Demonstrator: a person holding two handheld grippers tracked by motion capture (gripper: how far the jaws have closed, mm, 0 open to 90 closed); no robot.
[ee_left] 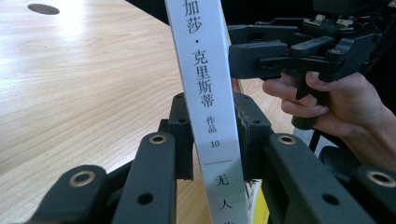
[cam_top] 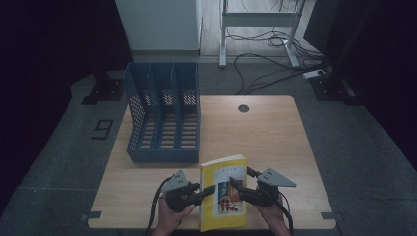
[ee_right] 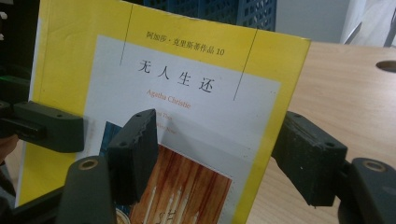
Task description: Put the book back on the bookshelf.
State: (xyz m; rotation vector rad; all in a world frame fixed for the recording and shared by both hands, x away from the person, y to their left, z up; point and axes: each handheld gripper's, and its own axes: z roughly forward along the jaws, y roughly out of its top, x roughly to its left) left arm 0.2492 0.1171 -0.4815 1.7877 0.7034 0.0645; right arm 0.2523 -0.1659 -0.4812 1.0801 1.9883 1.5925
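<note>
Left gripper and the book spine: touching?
Touching. The left gripper view shows the left gripper with both pads pressed flat against the book at its white spine, no gap.

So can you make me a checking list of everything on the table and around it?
Surface: wooden table, round hole near its far edge.
Job's things: yellow book held upright; blue file rack standing behind it, compartments look empty.
Clutter: nothing seen.
Grippers: left gripper clamped on the book's spine; right gripper with one jaw at the front cover and one past the book's edge, grip unclear.
Cables: black cables on the floor behind.
Surroundings: grey floor, white desk frame, dark curtains.
</note>
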